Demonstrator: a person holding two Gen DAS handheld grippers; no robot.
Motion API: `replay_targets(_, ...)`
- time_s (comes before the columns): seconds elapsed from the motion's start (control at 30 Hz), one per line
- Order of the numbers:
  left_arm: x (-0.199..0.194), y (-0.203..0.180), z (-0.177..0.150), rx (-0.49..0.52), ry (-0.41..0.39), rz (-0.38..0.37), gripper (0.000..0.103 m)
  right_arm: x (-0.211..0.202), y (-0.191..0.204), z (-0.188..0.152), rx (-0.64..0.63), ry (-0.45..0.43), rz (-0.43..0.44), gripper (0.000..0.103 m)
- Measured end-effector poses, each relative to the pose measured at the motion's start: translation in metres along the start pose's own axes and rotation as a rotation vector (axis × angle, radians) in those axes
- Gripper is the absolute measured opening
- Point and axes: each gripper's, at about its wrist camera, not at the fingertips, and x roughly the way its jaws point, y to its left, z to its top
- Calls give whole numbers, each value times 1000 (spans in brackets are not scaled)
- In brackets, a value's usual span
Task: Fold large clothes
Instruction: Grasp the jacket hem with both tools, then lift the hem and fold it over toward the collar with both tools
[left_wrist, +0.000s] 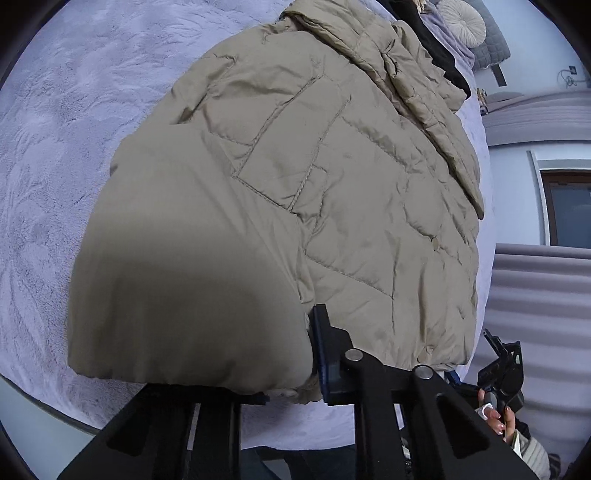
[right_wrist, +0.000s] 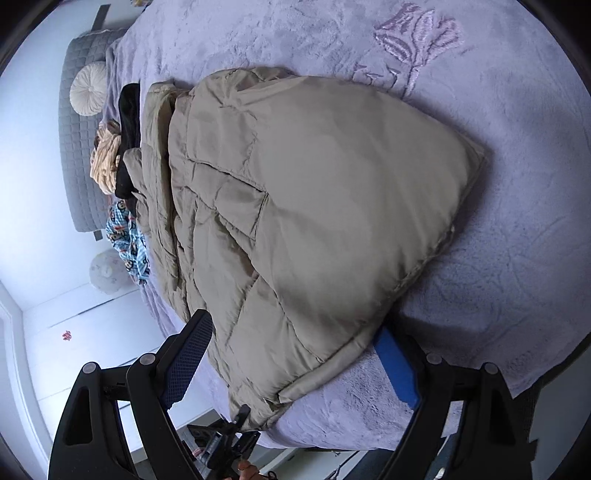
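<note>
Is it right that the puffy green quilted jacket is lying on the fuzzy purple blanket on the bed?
Not quite: the puffy quilted jacket is beige, not green. The right wrist view shows it clearly. The rest is right: it lies on the fuzzy purple blanket on the bed.

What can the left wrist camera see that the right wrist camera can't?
Only the left wrist view shows a dark window and the left gripper shut on the jacket's hem.

Only the right wrist view shows blue printed cloth, a flower stitched in the bedspread, and the right gripper open around the jacket's corner.

Both show the beige puffer jacket on the lilac bedspread and a round cushion.
</note>
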Motion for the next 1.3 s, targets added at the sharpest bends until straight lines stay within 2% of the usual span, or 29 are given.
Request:
replay_targets(0.03,-4,1,1,-1,-7,-19,14,1,0,1,17,-6,5,88)
replay_targets(0.07,-8,1,3,2,-14,-35,12,3,0,1,26,-8,13,82)
replay_targets(0.1,-12,0,4,9,-21,-52,12,3,0,2,25,-9,13,65)
replay_targets(0.13,-15,-1,6,18,-26,-62,12,3,1,3,14,-12,2,54)
replay_targets(0.17,-19,-3,8,32,-32,-67,12,4,4,2,-1,-17,-16,24)
replay_targets(0.2,-22,-6,11,46,-36,-69,12,4,5,3,-10,-22,-28,18)
replay_targets(0.3,-32,-15,18,85,-49,-85,12,1,12,-1,-28,-48,-17,14)
replay_targets(0.53,-63,-36,43,167,-103,-121,12,-11,41,-7,-116,-96,3,12)
replay_targets(0.77,-77,-71,81,213,-177,-92,12,-18,95,1,-291,-105,-19,12)
replay_targets(0.97,-95,-119,117,225,-319,-52,12,-16,167,23,-488,-96,-54,8)
replay_targets(1.13,-109,-153,155,210,-447,-47,12,-10,238,52,-633,-79,-28,8)
replay_targets(1.3,-96,-171,208,191,-490,-6,12,13,305,83,-763,-65,-34,7)
